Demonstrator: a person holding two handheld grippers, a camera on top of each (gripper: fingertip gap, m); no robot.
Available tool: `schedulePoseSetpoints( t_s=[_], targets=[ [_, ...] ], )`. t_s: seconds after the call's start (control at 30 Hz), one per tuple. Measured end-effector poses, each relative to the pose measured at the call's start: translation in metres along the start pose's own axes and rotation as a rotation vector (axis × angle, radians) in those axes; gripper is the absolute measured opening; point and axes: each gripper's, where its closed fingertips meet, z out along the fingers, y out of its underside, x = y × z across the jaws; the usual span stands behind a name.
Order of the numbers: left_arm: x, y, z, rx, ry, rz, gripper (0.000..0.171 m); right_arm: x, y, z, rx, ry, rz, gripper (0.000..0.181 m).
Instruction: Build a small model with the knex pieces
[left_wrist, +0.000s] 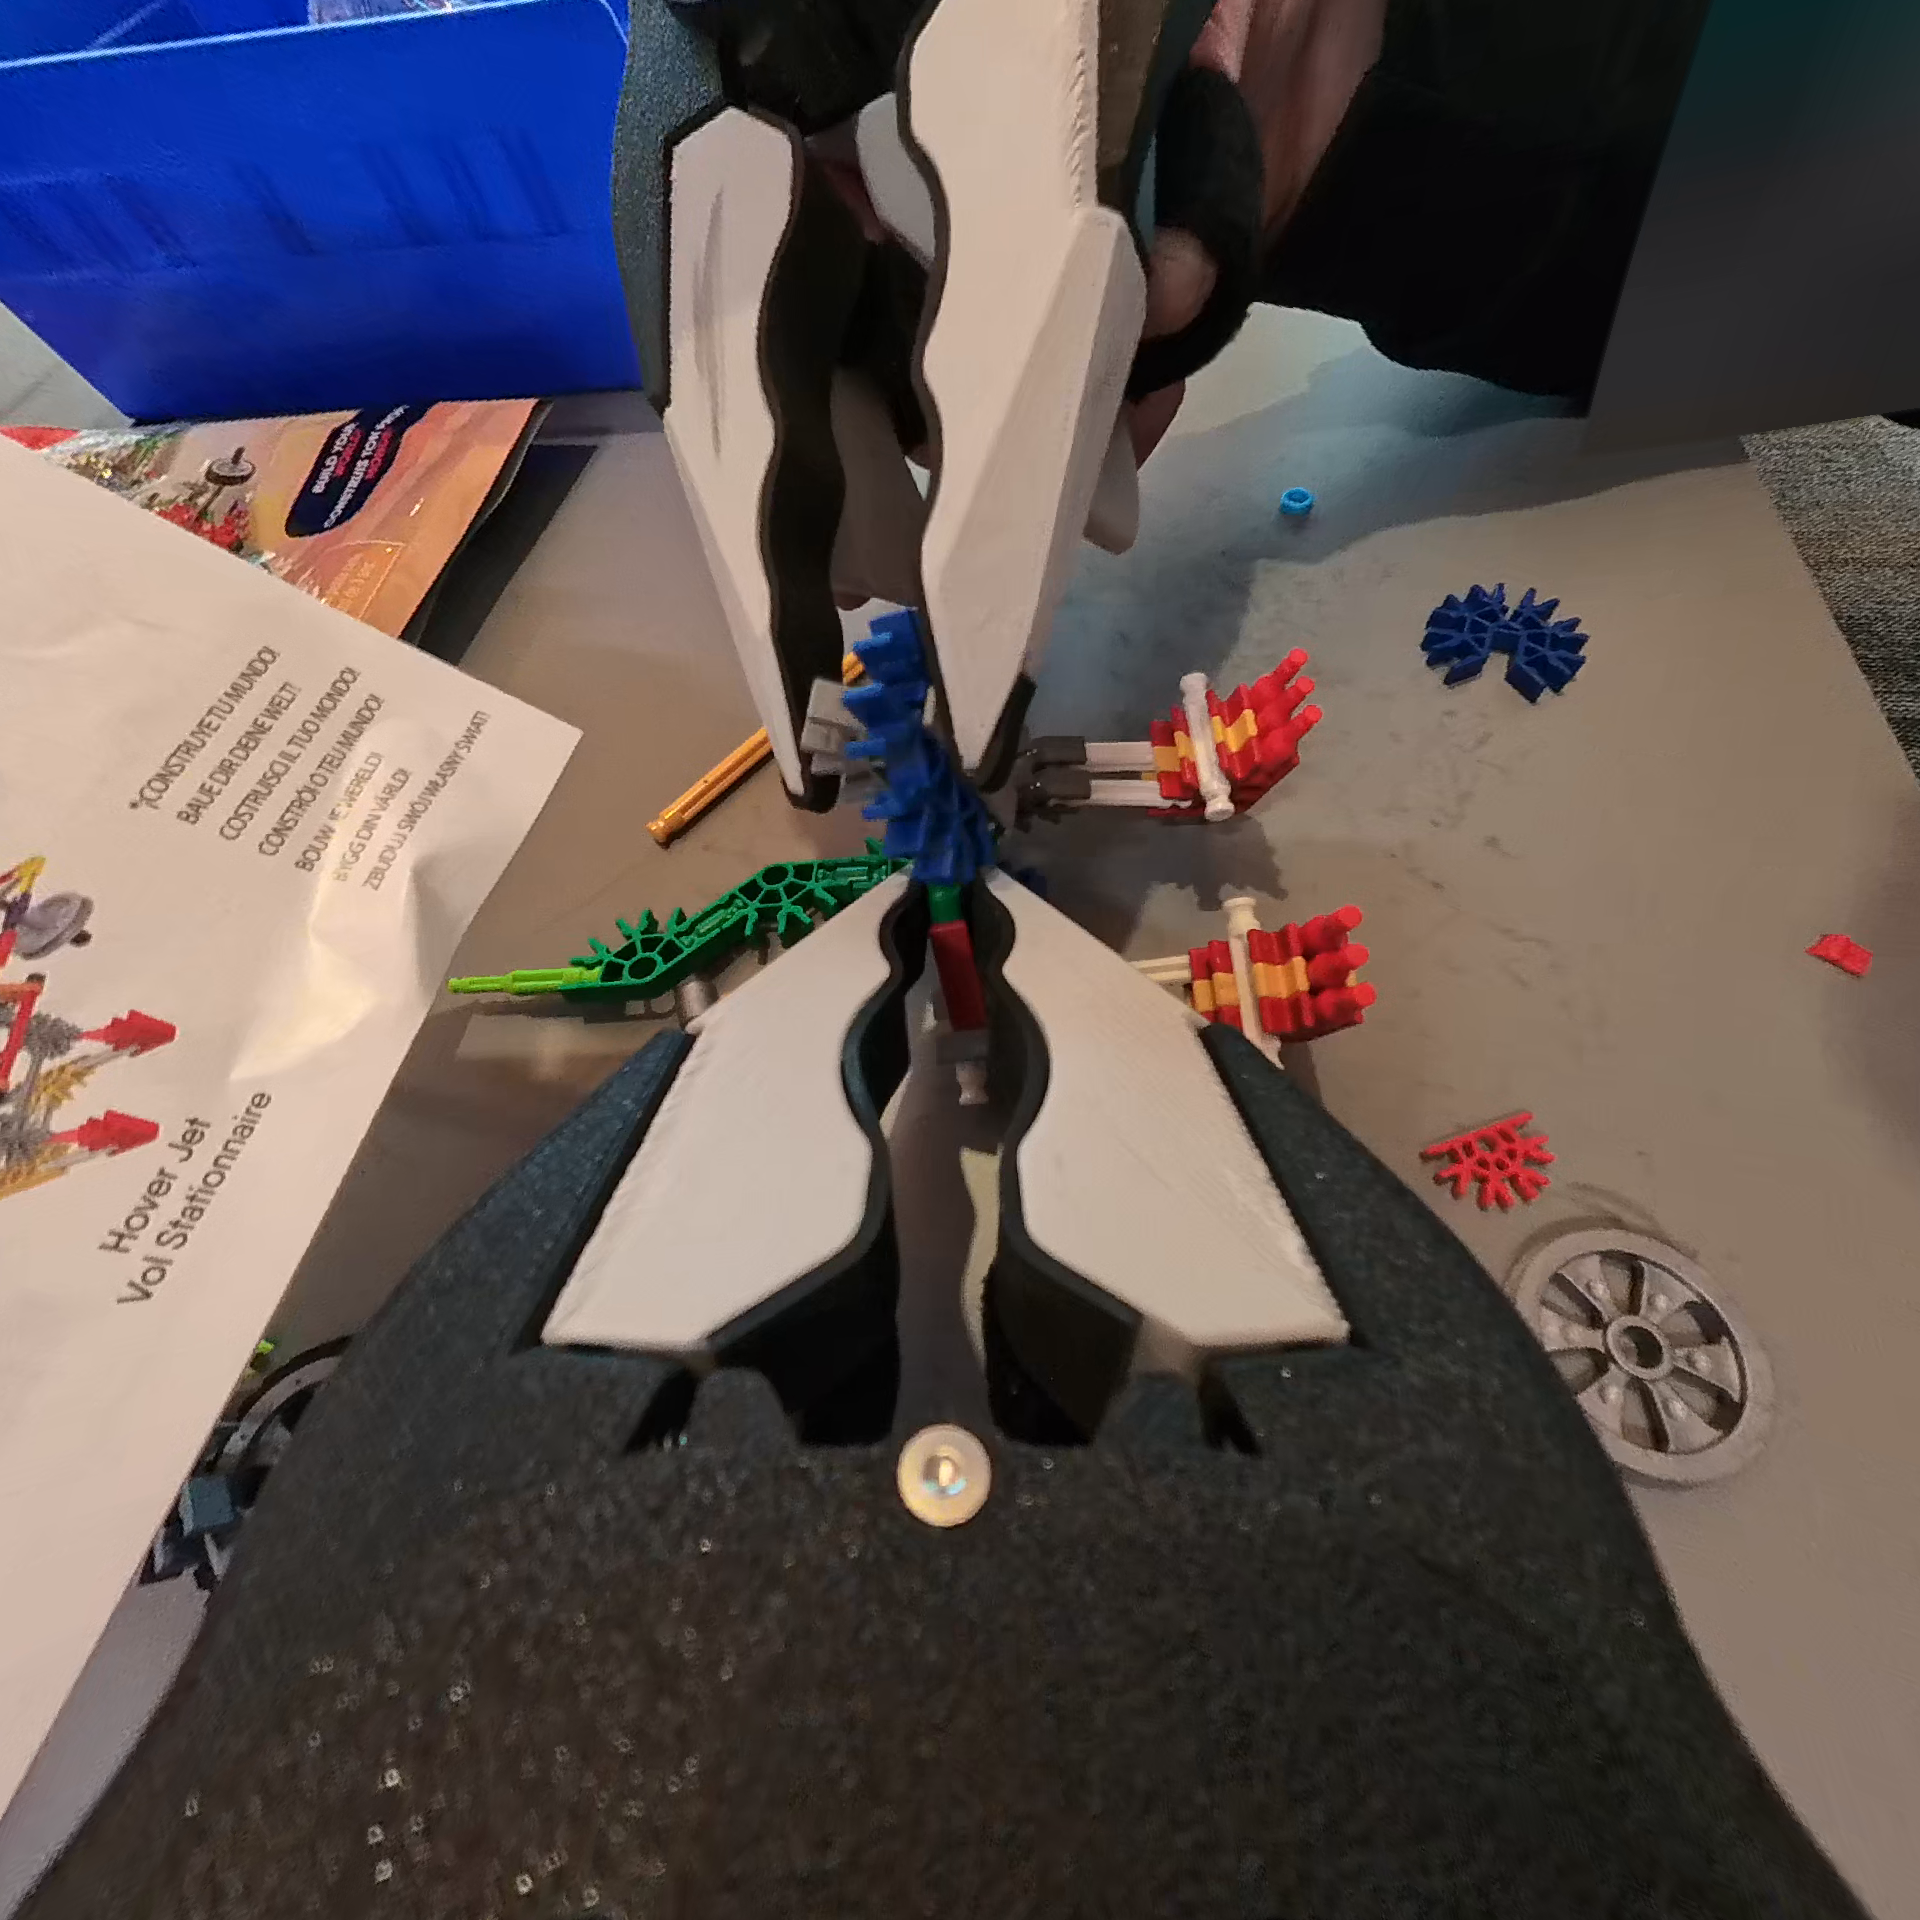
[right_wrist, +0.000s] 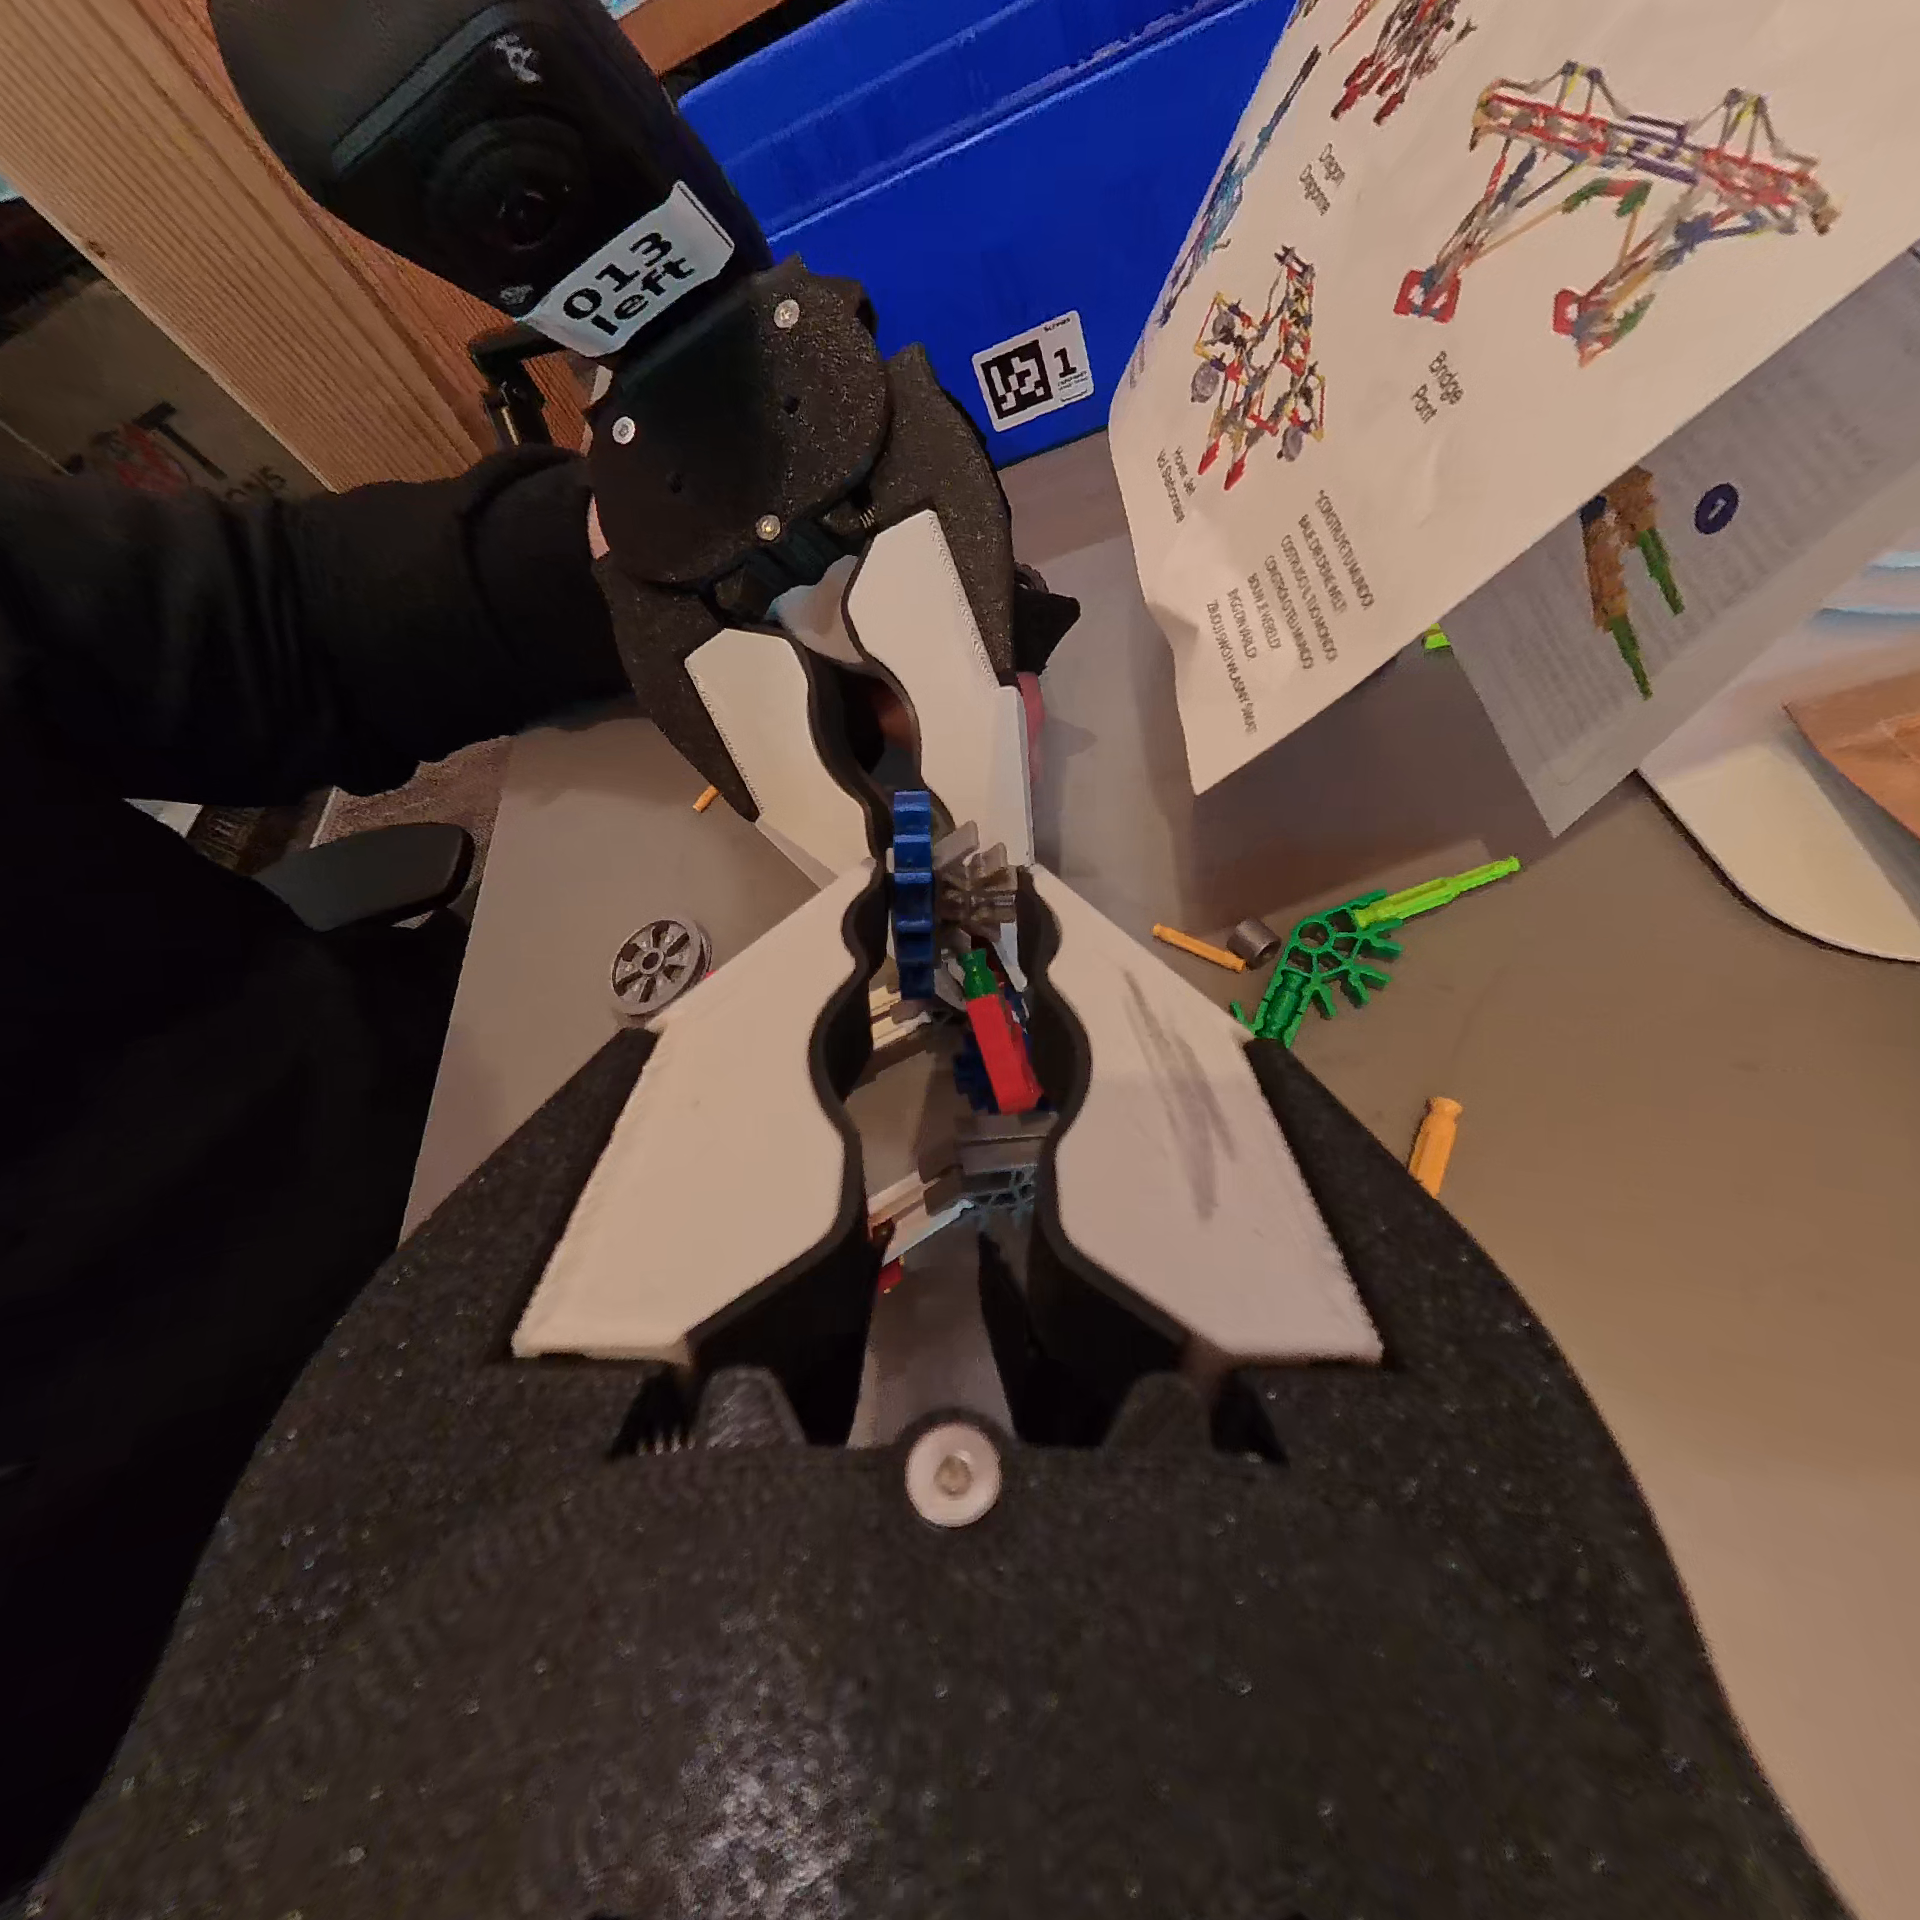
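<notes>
A toy rod-and-connector assembly (left_wrist: 1236, 738) sits on the grey table (left_wrist: 1558, 883), with two red-and-yellow clusters on white rods. My left gripper (left_wrist: 940, 883) is shut on it, with a red rod (left_wrist: 956, 966) and a green piece between its fingers. My right gripper (left_wrist: 904, 779) comes down from above and is shut on a blue toothed connector (left_wrist: 914, 748) with a grey piece beside it. In the right wrist view, my right gripper (right_wrist: 951, 883) grips the blue connector (right_wrist: 912, 894) next to a grey connector (right_wrist: 977, 883). The left gripper (right_wrist: 925, 831) meets it from the far side.
A blue bin (left_wrist: 312, 208) stands at the back. An instruction sheet (left_wrist: 208, 935) lies to the left. Loose on the table are a green connector chain (left_wrist: 727, 925), a yellow rod (left_wrist: 717, 774), blue connectors (left_wrist: 1507, 644), a red connector (left_wrist: 1491, 1158) and a grey wheel (left_wrist: 1642, 1351). Left and right tips are no more than a few centimetres apart.
</notes>
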Motion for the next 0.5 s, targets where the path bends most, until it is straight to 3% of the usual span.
schedulePoseSetpoints(
  t_s=[0.5],
  targets=[
    [-0.0019, 0.0008, -0.0003, -0.003, -0.008, -0.001, 0.008, 0.0038, 0.0013, -0.0054, 0.002, 0.017, -0.015, 0.023]
  ],
)
